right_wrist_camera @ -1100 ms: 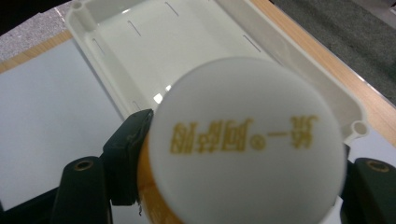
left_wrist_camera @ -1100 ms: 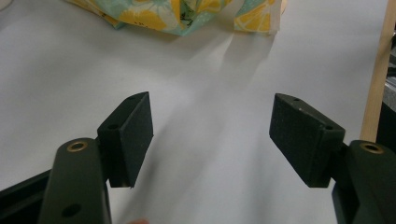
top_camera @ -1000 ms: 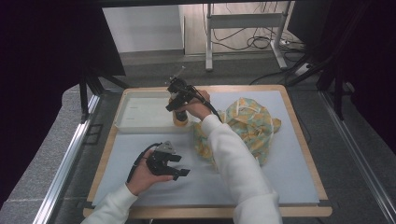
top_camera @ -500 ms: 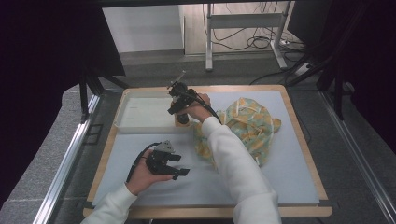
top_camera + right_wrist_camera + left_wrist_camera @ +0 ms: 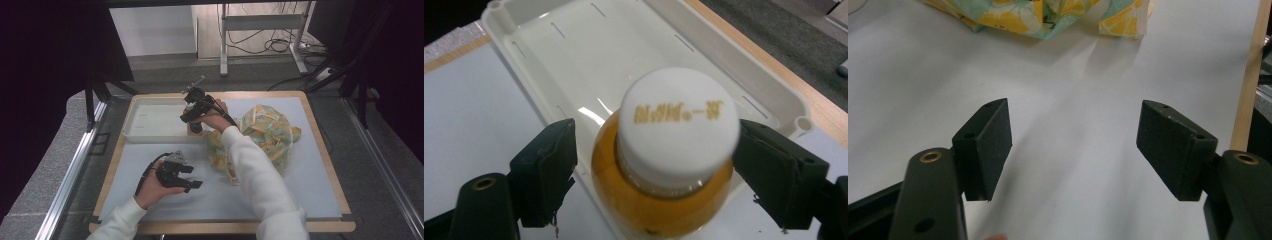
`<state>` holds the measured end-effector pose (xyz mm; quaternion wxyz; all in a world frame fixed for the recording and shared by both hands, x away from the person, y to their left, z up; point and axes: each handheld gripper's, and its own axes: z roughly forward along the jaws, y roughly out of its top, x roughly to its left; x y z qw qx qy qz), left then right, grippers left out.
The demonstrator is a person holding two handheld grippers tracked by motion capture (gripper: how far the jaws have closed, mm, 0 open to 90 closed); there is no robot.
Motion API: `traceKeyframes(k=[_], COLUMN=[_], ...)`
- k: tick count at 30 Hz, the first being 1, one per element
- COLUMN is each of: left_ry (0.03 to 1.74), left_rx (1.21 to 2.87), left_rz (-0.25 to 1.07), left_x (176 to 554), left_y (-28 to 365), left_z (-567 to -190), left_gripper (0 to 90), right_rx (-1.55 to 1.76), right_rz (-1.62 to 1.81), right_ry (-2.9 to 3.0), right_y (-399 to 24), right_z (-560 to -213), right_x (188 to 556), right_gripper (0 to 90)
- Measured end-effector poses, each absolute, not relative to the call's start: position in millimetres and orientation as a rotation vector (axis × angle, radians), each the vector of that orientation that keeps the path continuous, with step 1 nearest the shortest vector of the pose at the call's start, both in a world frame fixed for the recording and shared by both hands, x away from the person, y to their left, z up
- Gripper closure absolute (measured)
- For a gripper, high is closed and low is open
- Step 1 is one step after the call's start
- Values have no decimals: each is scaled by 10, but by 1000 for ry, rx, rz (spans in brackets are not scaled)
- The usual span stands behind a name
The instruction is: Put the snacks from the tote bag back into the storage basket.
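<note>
Two grippers: right gripper (image 5: pixel 649 170) jaws have just been opening, straddling bottle (image 5: pixel 674 150) without clamping, tray (image 5: pixel 574 55) at 12 o'clock. Left gripper (image 5: pixel 1073 145) wide open, empty, cloth (image 5: pixel 1038 15) at 12.

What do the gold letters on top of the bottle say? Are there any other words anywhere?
Gold print on the bottle's white cap: one short row of characters, too blurred to read.
Orange bottle body: no label can be made out.
White tray: only small slits, no words.
Yellow-and-teal cloth: a lemon pattern, no words.
Nothing else carries readable text.
</note>
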<state>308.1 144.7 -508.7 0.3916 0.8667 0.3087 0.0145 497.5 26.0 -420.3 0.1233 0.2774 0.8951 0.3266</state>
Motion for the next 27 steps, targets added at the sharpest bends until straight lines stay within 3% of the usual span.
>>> traceKeyframes(k=[27], left_ry=[788], left_rx=[2198], left_rz=[68], left_x=[3025], left_y=[1520], left_z=[-5062], left_gripper=[302], right_rx=[785], right_rz=[988], right_ry=[2600], right_y=[-301], right_z=[-4017], right_x=[4511], right_gripper=[219])
